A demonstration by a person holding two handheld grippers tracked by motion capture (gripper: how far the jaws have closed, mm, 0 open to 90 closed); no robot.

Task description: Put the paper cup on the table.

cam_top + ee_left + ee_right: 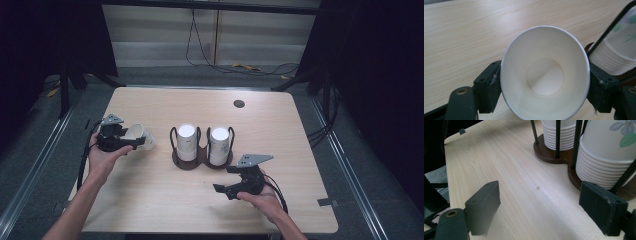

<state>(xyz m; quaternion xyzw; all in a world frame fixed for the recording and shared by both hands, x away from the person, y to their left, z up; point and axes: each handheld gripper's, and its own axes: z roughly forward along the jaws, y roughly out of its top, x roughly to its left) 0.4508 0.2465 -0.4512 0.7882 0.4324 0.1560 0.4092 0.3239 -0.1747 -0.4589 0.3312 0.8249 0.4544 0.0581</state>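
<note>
Left of the cup holder (200, 159), left gripper (131, 142) clamps a paper cup (545, 75); right gripper (224, 190) stands wide open, empty, beside the stacked cups (604, 157).

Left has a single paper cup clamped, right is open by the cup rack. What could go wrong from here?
1. The left hand-held gripper squeezes the paper cup on its thin wall; the rim already looks oval, so it may crush or slip out.
2. The right hand-held gripper sits open close to the cup rack; a careless move might knock a cup stack or shift the rack.
</note>
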